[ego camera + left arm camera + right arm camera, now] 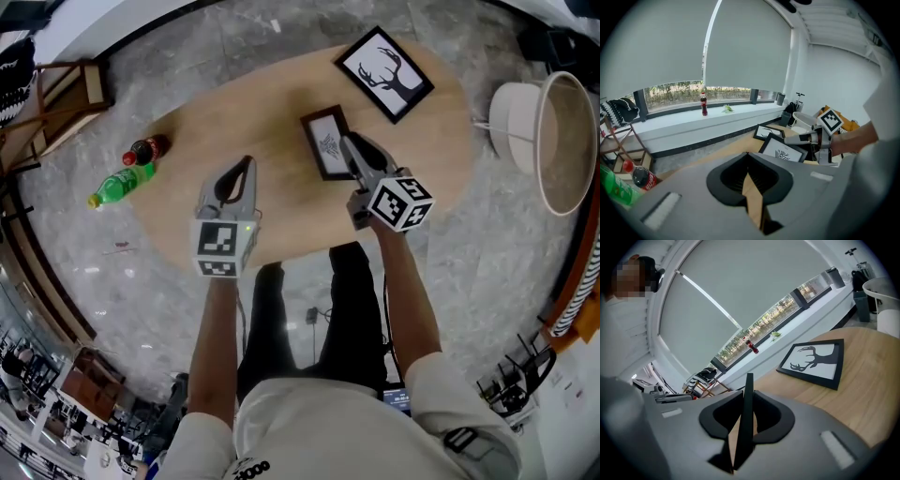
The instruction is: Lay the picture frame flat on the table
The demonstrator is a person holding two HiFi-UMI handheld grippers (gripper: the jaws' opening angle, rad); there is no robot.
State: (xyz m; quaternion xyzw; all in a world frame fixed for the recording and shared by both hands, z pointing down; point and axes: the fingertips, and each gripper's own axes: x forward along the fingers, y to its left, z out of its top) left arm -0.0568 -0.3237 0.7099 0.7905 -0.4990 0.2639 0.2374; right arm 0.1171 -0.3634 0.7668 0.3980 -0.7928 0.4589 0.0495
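A small picture frame (325, 142) is seen just above the middle of the head view, on an oval wooden table (225, 112); it is not lying flat but is tilted, its printed face turned up and towards the left of the frame; whether its lower edge touches the wood cannot be told. Its right-hand edge is clamped by the right gripper (349, 142); in the right gripper view the frame is shown edge-on as a thin dark strip between the two jaws, with a pad pressed against each side, so the jaws are parted only by the frame's thickness.

The left gripper (246, 165) is held over the table at the lower left of centre, well apart from the frame; in the left gripper view its jaws are drawn together at the tips, only a thin sliver of table is seen behind them, and nothing is gripped.

A second, larger frame with an antler print (384, 73) is laid flat near the upper right end of the table, apart from the held one. On the grey floor at the left, a green bottle (120, 185) and a dark cola bottle (145, 150) are lying side by side; a white round tub (553, 141) is seen at the right edge.
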